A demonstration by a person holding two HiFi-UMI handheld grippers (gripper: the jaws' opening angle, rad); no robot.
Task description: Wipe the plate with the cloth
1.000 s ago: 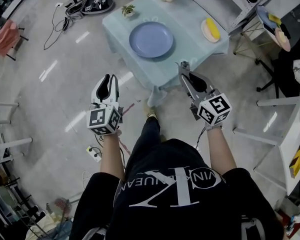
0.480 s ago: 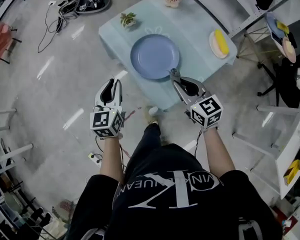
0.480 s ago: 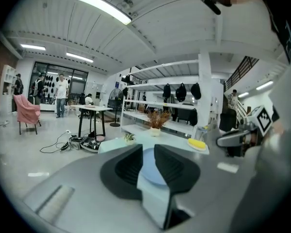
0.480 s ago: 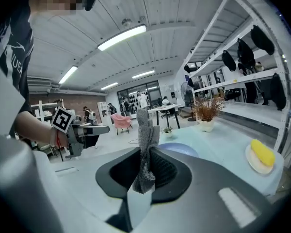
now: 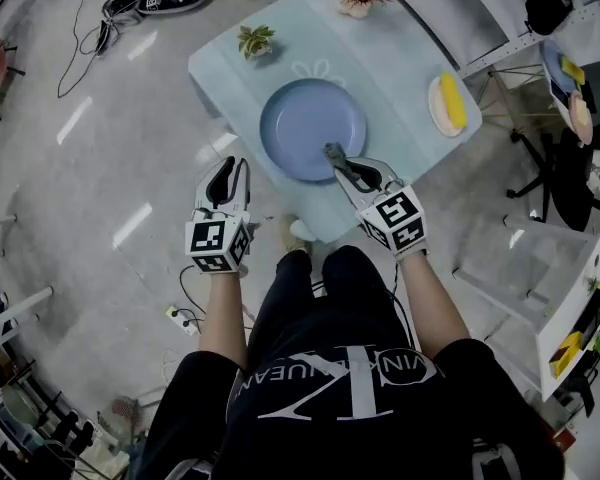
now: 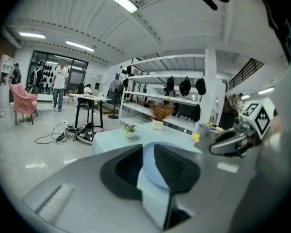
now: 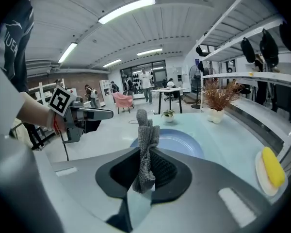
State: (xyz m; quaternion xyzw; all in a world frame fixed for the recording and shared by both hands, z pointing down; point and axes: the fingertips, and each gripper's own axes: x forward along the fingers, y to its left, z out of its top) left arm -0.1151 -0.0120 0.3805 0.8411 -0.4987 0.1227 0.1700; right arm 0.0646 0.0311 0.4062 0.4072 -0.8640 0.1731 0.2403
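Only the right gripper view shows the right gripper (image 7: 145,170) clamped on the grey cloth (image 7: 147,132). The head view barely shows it above the blue plate's (image 5: 305,118) near rim. The left gripper (image 6: 148,165) is narrowly parted and empty.

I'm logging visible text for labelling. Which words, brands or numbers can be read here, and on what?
"UEAN" and "VINK": fragments beside a large "K" on the person's black shirt; the rest of the print is not readable.
Cubes on the left gripper and right gripper: square marker patterns only, no letters.
The plate, cloth and table: no print visible.
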